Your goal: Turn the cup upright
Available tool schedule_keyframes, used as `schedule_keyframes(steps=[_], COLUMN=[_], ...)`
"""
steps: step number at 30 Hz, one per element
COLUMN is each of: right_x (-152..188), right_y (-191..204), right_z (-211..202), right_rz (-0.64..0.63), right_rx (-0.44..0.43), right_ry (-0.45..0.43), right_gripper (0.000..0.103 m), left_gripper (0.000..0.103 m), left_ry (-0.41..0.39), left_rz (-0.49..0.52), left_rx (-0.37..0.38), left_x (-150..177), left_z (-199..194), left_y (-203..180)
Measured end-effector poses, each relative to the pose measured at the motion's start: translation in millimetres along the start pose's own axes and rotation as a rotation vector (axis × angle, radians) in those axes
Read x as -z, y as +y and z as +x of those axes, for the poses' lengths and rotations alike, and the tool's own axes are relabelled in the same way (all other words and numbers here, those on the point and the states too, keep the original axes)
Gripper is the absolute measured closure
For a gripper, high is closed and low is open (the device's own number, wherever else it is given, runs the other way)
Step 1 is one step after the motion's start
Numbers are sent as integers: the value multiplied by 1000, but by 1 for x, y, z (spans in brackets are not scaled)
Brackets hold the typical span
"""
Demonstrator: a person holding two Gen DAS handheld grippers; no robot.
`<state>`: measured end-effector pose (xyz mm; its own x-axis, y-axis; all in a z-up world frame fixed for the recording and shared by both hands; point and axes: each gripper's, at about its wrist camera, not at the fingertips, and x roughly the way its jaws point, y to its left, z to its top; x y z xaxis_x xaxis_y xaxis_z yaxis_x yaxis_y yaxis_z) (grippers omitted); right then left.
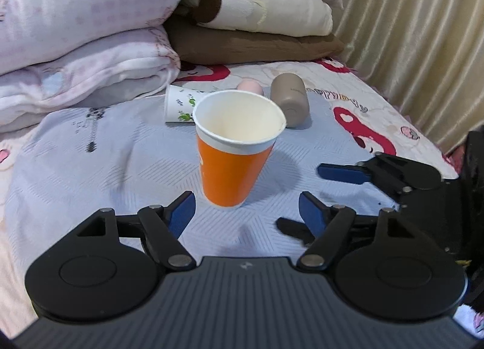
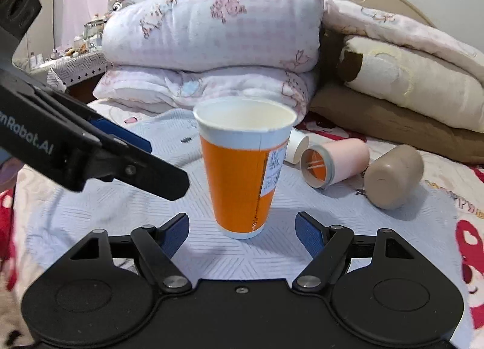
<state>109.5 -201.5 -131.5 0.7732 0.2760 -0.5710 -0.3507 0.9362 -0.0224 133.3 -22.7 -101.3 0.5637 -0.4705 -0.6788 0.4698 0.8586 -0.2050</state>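
- Bed cover [image 1: 75,173]: bears everything listed.
- Orange cup [image 1: 233,149]: upright, mouth up, long axis vertical, dead ahead of both claws, touching neither.
- Left claw [image 1: 246,210]: fingers spread wide, empty, roughly as near as the other.
- Right claw [image 2: 242,231]: fingers spread wide, empty.

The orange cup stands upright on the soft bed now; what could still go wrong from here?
1. The orange cup is tall with a narrow base and stands on soft bedding, so it may tip.
2. Both the left gripper and the right gripper are open close around its base; a careless pull-back could knock it over.
3. If it falls, it may roll toward the pink cup lying behind.
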Motion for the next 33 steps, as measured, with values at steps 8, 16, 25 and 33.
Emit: schedule_keyframes(steps=[8, 16, 25, 33], right_x=[-31, -54, -59, -59], right_y=[6, -1, 2, 11], right_z=[-75, -135, -204, -232], right_rz=[-30, 46, 118, 162], right_rx=[13, 70, 165, 275], right_ry=[-16, -23, -73, -60], right_gripper=[26, 27, 22, 3], left_gripper=[20, 6, 1, 1], left_ry=[2, -37, 7, 15], left_rz=[-67, -75, -120, -157], left_rx=[-117, -239, -323, -408], left_x=[-10, -16, -8, -1], left_z=[-64, -120, -155, -177], left_y=[-19, -40, -54, -63])
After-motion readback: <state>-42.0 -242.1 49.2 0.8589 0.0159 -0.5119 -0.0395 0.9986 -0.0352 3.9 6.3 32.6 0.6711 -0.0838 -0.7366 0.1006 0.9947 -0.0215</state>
